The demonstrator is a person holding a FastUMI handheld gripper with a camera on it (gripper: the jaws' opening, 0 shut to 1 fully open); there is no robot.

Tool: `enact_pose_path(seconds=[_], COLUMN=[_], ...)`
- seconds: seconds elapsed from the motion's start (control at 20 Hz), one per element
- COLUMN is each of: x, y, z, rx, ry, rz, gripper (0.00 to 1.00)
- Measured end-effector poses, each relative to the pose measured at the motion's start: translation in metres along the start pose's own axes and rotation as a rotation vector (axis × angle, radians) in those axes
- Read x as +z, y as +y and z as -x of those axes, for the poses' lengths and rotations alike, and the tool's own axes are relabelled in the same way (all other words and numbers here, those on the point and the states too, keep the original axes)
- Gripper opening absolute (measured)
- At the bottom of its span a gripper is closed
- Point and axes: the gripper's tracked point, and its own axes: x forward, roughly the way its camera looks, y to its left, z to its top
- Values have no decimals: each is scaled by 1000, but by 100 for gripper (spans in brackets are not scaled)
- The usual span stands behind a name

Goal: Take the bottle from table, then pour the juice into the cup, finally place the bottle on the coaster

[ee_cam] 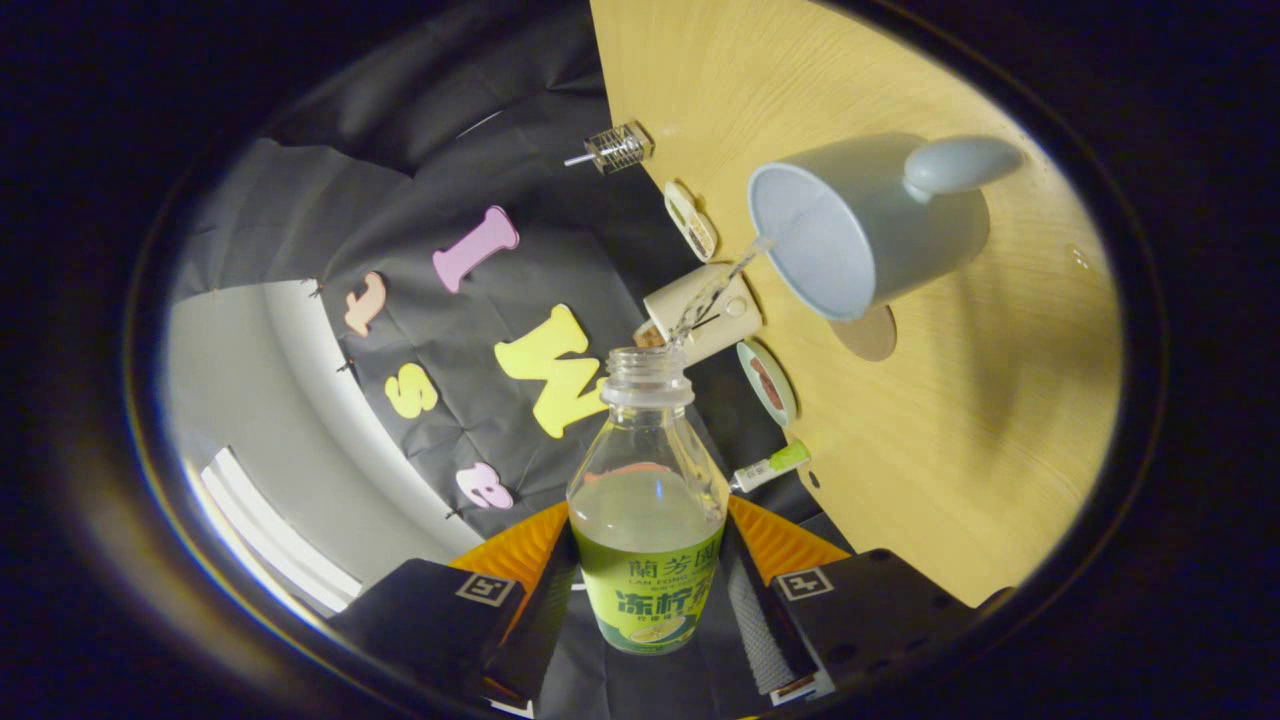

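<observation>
The bottle [648,500] sits between the two fingers of the gripper [650,610], which press on its labelled lower body from either side, closed down to the bottle's width. Its long axis runs straight ahead along the fingers, base toward the camera and open, capless neck pointing away toward the cup [865,225]. The whole view is rolled, so the tabletop [960,450] stands as a steep plane beside the bottle, which shows the bottle is tipped well over. A thin clear stream [715,290] leaves the mouth and arcs to the rim of the cup.

The bottle is clear plastic with a threaded neck and a green-and-yellow label around its lower half; pale, cloudy juice fills it to about the shoulder.

The cup is light blue-grey with a rounded handle, its open mouth facing the bottle, and it stands on the tabletop. Just beside its base lies a round brown coaster [868,335]. Along the tabletop's edge sit a cream-coloured device [705,315], a roll of tape [768,382] and a green-capped marker [770,467].
</observation>
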Motion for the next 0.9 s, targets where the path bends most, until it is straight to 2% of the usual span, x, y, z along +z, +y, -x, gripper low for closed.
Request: enact_pose_path(seconds=[0.4, 0.9], x=[0, 21], y=[5, 16], z=[5, 4], rx=[7, 52], ry=[-17, -32], rz=[-154, -190], gripper=[80, 80])
